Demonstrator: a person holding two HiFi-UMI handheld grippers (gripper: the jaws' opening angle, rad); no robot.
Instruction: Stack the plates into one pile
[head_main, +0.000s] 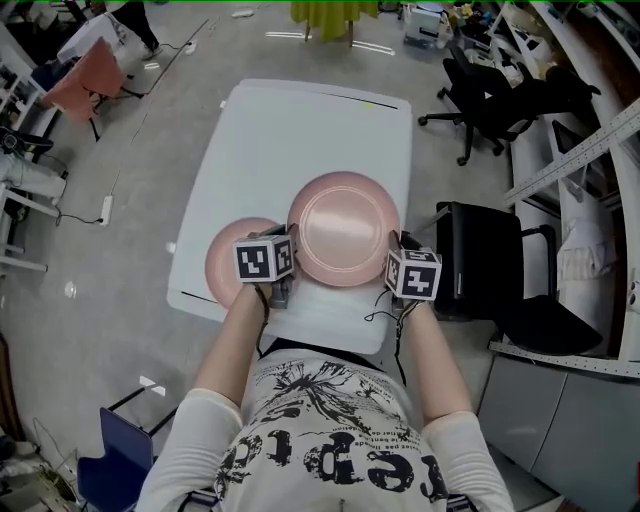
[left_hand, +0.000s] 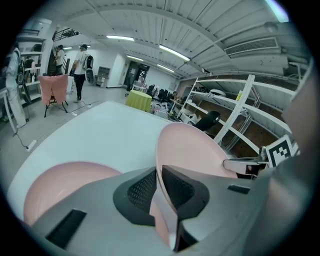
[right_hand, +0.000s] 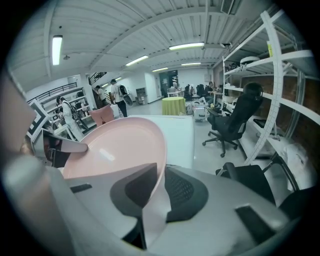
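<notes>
While both grippers clamp it by opposite rims, one pink plate (head_main: 343, 228) hangs over the white worktop (head_main: 300, 130), with a second pink plate (head_main: 228, 268) lying flat on the worktop to its left.
Left gripper (left_hand: 159, 172): jaws closed on the held plate's left rim, the thin edge pinched between dark, dimpled pads. Right gripper (right_hand: 161, 175): same clamp on the right rim. The held plate is round, shallow and smooth with a faint sheen; it has a flat circular well and a raised, sloping rim. The second plate matches it in colour and shape, sits near the worktop's front left edge, and is partly hidden behind the left gripper's marker cube. The worktop is rectangular, smooth and plain white, with rounded corners.
</notes>
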